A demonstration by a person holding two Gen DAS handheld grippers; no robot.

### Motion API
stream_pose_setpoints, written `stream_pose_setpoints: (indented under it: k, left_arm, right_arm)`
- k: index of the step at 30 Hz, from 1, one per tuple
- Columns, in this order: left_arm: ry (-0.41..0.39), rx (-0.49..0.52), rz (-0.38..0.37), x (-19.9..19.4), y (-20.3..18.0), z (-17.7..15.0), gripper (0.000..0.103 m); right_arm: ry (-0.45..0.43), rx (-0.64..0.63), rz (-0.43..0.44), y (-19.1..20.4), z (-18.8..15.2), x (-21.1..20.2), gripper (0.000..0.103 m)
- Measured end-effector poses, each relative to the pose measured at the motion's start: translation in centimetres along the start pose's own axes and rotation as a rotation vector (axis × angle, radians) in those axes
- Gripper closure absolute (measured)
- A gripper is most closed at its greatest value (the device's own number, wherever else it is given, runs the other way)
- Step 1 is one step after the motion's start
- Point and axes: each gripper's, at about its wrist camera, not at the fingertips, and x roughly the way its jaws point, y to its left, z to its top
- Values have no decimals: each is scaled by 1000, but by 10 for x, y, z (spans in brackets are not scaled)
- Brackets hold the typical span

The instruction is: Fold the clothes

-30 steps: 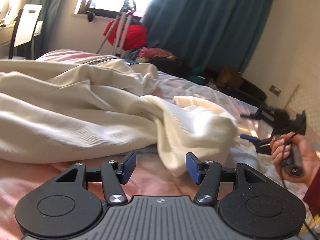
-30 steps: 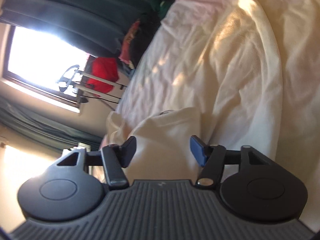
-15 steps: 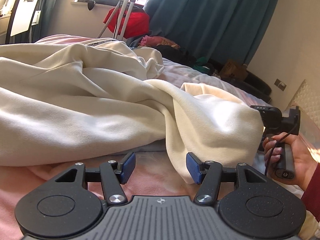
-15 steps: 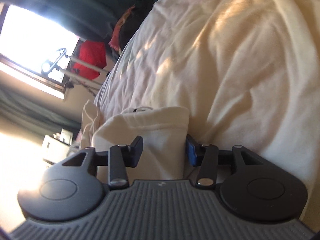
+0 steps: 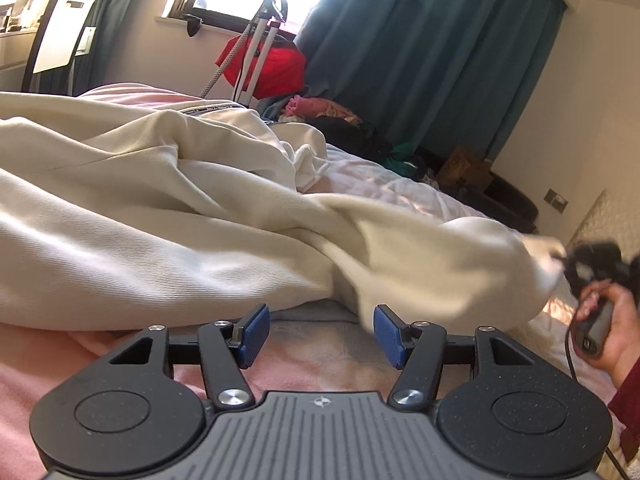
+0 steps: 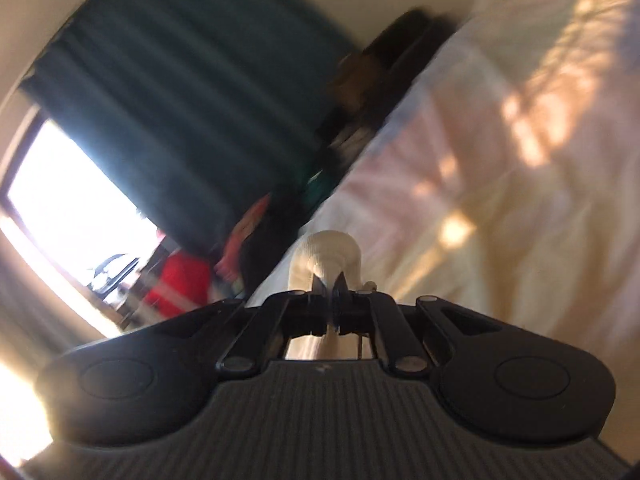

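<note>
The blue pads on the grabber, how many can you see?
2, both in the left wrist view: one blue pad on the left finger, the other on the right. The right gripper's pads are hidden by pinched cloth.

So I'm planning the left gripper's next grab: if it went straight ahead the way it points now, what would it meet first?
Probably the cream garment. The left gripper is open and empty over the pink bedding, and the garment's bunched lower fold lies directly ahead, though depth is hard to judge.
</note>
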Motion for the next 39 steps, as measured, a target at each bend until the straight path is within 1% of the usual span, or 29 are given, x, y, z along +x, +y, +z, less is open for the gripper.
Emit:
stream_pose_setpoints:
  k: [1, 3, 4, 7, 8, 10, 11, 12, 13, 18, 19, 21, 23, 26, 27, 28, 30, 31, 32, 33, 34, 35, 36, 37, 39]
  left_arm:
    - [0, -2, 0, 0, 0, 0, 42]
    - [3, -10, -4, -1, 0, 0, 40]
    - [5, -15, -7, 0, 1, 1, 40]
    - [13, -32, -7, 0, 3, 2, 38]
    - [16, -64, 7, -3, 11, 4, 37]
    - [24, -155, 48, -15, 34, 8, 36]
    - [28, -200, 69, -20, 46, 10, 35]
    - [31, -246, 90, -26, 57, 13, 30]
    - [35, -291, 111, -32, 69, 15, 23]
    - [54, -519, 215, -60, 127, 26, 21]
    - [50, -567, 225, -65, 138, 27, 21]
    - [35, -664, 231, -76, 159, 27, 21]
    - [19, -762, 237, -86, 180, 27, 20]
    - [-6, -842, 267, -90, 201, 25, 20]
    - [-14, -862, 286, -90, 207, 24, 21]
    - [-22, -881, 305, -90, 213, 23, 24]
    - [-76, -947, 313, -91, 221, 20, 28]
    - [-105, -967, 319, -92, 224, 21, 35]
    - [-129, -960, 341, -94, 225, 24, 42]
    - [-151, -942, 371, -96, 226, 29, 59]
    - [-160, -922, 385, -98, 227, 34, 73]
    - [-162, -901, 389, -101, 227, 39, 77]
    - [-164, -880, 394, -103, 227, 45, 89]
    - [-174, -848, 396, -109, 228, 49, 94]
    - [-194, -794, 393, -128, 225, 59, 98]
  right_arm:
    - [1, 18, -40, -14, 5, 0, 97]
    - [77, 67, -102, -45, 10, 8, 97]
    - [135, 92, -141, -58, 10, 14, 97]
    - [266, 203, -113, -81, 9, 24, 97]
    - [318, 209, -69, -80, 9, 29, 97]
    - [376, 112, -55, -67, 7, 32, 97]
    - [364, 50, -77, -57, 5, 30, 97]
    - [349, -14, -103, -47, 2, 27, 97]
    - [332, -28, -116, -43, 1, 25, 97]
    - [223, 68, -163, -57, 8, 19, 97]
    - [197, 81, -166, -59, 9, 16, 97]
    - [85, 112, -177, -65, 16, 2, 97]
    - [-53, 140, -199, -62, 20, -13, 98]
    - [-121, 80, -236, -56, 26, -23, 98]
    - [-142, 59, -249, -55, 28, -27, 97]
    - [-127, 52, -263, -57, 28, -24, 97]
    - [-90, 42, -294, -64, 26, -18, 97]
    - [-71, 49, -307, -68, 25, -15, 97]
    - [-49, 64, -312, -72, 26, -12, 97]
    - [-28, 77, -305, -76, 27, -11, 97]
    - [-13, 87, -306, -79, 27, -11, 97]
    - [-4, 96, -308, -82, 26, -10, 97]
    - [-1, 111, -307, -83, 24, -10, 97]
    - [2, 126, -306, -85, 22, -10, 97]
    - [-4, 154, -293, -85, 19, -16, 97]
